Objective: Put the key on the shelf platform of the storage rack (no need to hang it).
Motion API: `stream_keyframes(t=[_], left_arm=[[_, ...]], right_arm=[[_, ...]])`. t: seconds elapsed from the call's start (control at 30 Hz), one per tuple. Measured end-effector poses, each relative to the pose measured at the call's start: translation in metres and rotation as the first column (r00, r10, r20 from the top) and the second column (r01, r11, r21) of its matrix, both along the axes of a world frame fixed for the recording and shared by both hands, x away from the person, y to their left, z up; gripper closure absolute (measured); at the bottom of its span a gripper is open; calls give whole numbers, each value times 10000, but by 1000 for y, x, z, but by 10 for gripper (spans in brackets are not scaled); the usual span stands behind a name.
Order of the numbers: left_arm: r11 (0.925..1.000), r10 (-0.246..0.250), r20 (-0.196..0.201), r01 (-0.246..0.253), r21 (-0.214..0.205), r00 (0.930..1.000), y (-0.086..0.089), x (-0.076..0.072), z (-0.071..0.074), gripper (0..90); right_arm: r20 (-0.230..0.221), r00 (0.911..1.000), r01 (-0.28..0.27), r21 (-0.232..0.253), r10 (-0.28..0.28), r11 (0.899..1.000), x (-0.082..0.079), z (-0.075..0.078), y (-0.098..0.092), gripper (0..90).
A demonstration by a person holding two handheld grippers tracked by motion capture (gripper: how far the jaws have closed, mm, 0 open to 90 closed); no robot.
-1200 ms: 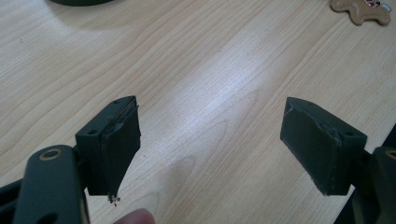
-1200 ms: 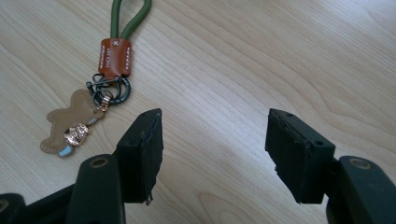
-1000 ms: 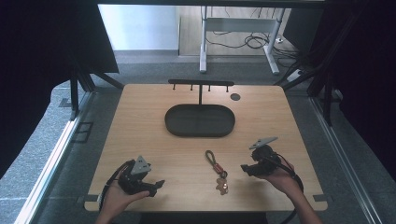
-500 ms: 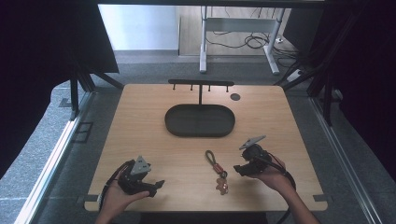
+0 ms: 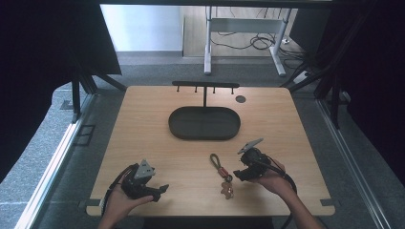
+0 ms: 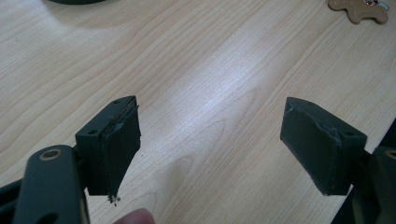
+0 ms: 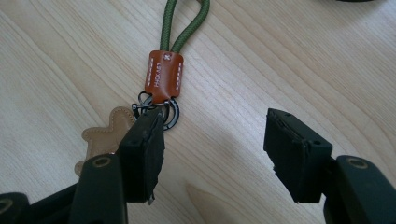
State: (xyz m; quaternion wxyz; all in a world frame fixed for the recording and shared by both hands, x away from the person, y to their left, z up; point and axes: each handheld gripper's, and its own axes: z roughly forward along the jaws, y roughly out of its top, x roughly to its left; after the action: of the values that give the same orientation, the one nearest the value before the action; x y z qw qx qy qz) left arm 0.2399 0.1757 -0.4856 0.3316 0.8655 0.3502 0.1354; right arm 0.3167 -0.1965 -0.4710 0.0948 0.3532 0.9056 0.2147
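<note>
A keychain [image 5: 220, 171] lies flat on the wooden table [image 5: 286, 124], front centre: green cord loop [image 7: 184, 23], brown leather tab [image 7: 163, 76], dark metal rings and a tan leather charm [image 7: 105, 137]. My right gripper [image 5: 237, 174] sits just right of it, low over the table, open. In the right gripper view [image 7: 215, 149] its left jaw hides part of the rings and the charm, and bare wood lies between the jaws. My left gripper [image 5: 162, 190] rests at the front left, open [image 6: 210, 144] over bare wood, with the charm [image 6: 359, 9] far off.
A dark oval tray [image 5: 171, 123] lies at the table's middle, behind the keychain. Behind it a black rack [image 5: 205, 86] with several hooks stands on a post. A small dark disc [image 5: 240, 98] sits near the back right. Table legs and cables are on the floor beyond.
My right gripper has slid left toward the keychain, jaws still apart. The left gripper and the keychain have stayed put.
</note>
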Motion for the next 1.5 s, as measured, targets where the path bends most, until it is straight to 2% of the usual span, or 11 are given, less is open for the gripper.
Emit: stream_keyframes(t=[0.47, 0.7, 1.17, 1.5], left_arm=[[10000, -68, -13, 68, 42, 10000, -2, 0, -1, 204], [9999, -86, -25, 87, 72, 10000, -3, 0, -1, 204], [9998, -172, -75, 173, 125, 9998, -5, 0, -3, 204], [9997, -201, -73, 202, 128, 9998, -6, 0, -4, 204]], right_arm=[[-170, 9997, -204, -176, 201, 9996, -1, -5, 12, 392], [-4, 9998, -216, -175, 216, 9996, 0, -7, 16, 389], [-210, 9993, -315, -376, 307, 9988, 2, -14, 27, 391], [-195, 9985, -513, -203, 509, 9985, -1, -12, 39, 396]])
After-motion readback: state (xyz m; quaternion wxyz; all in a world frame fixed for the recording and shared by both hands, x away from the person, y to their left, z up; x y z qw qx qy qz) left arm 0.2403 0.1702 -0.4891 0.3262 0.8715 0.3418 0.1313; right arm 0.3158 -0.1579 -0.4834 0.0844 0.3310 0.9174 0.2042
